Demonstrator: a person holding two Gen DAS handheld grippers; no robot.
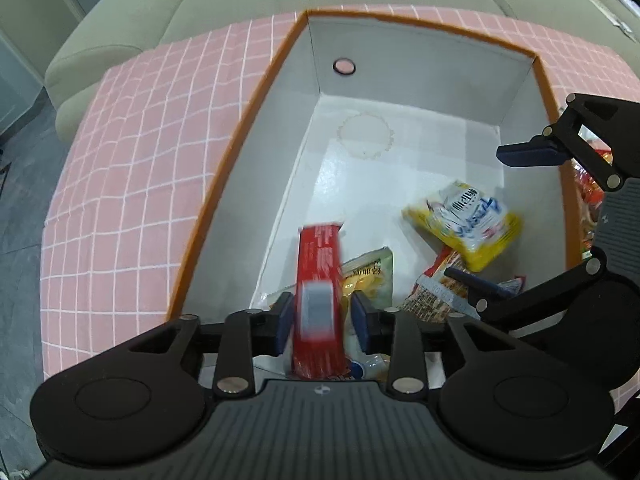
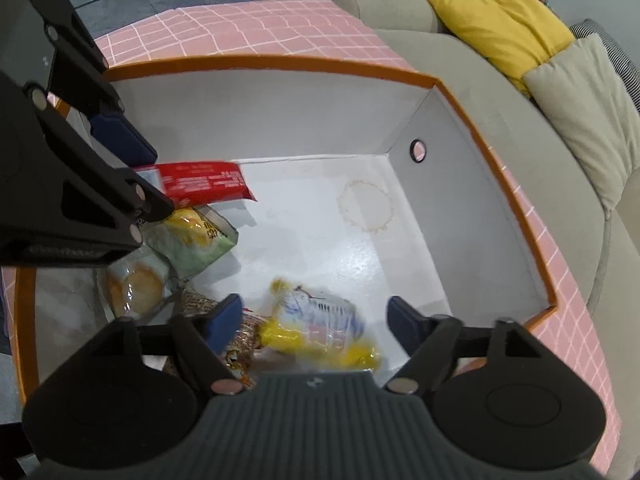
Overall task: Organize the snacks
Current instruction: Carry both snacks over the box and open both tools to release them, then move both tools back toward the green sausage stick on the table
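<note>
Red snack box (image 1: 319, 300) up between the blue pads of the left gripper (image 1: 320, 316), blurred, with a visible gap each side of it — fingers parted a little, whether actually pinching cannot be told. Poised over the near end of the white-lined, orange-rimmed box (image 1: 224, 168). From the right wrist view, same red box (image 2: 200, 182) sticking out level above the pile. Beneath it: green-and-yellow packet (image 2: 196, 236), clear-wrapped round cake (image 2: 134, 286), brown patterned pack (image 1: 436, 296) on the box floor. Yellow-and-white packet (image 2: 320, 326) lying blurred on the floor just ahead of the right gripper (image 2: 316, 318), fingers spread wide, touching nothing. Faint ring stain (image 2: 366, 206) on the bare white bottom, small round hole (image 1: 344, 67) in the far wall. Box seated on a tabletop under a pink grid-patterned cloth (image 1: 132, 160). More red snack wrappers (image 1: 592, 188) outside the right rim. Beyond, a beige sofa (image 2: 500, 128) tight against the tabletop, yellow cushion (image 2: 500, 20) and a beige pillow (image 2: 588, 112) on it. Grey tile floor (image 1: 20, 208) off to the left.
</note>
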